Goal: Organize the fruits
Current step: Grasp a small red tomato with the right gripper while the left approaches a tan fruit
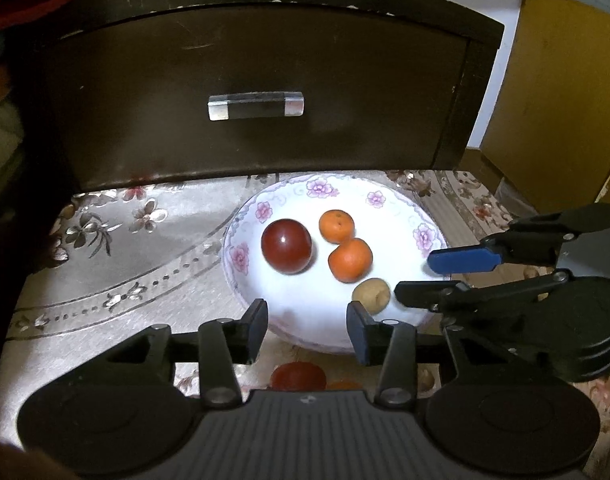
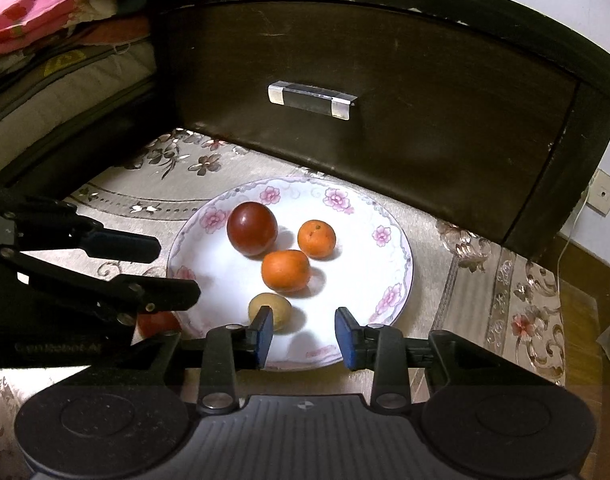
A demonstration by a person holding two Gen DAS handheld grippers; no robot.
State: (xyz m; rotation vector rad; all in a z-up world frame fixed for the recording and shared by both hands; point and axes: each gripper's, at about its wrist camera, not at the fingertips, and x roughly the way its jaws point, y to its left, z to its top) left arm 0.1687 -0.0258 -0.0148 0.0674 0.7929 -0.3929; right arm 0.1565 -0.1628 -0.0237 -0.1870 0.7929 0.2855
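A white plate with a pink-flower rim (image 1: 265,210) (image 2: 401,240) lies on a floral cloth. It holds a dark red round fruit (image 1: 286,245) (image 2: 252,229), two oranges (image 1: 336,226) (image 1: 350,260) (image 2: 316,239) (image 2: 285,271) and a small tan fruit (image 1: 372,295) (image 2: 269,312). My left gripper (image 1: 308,330) (image 2: 178,270) stands open and empty over the plate's near-left rim. My right gripper (image 2: 305,336) (image 1: 413,276) is open and empty at the near-right rim, its left pad just beside the tan fruit. Another red fruit (image 1: 297,376) (image 2: 157,322) lies on the cloth, partly hidden under the left gripper.
A dark wooden drawer front with a metal handle (image 1: 256,106) (image 2: 311,100) rises right behind the plate. Folded bedding (image 2: 45,60) is stacked at the left. A yellow cabinet (image 1: 553,92) stands at the right. The floral cloth (image 1: 117,264) stretches left of the plate.
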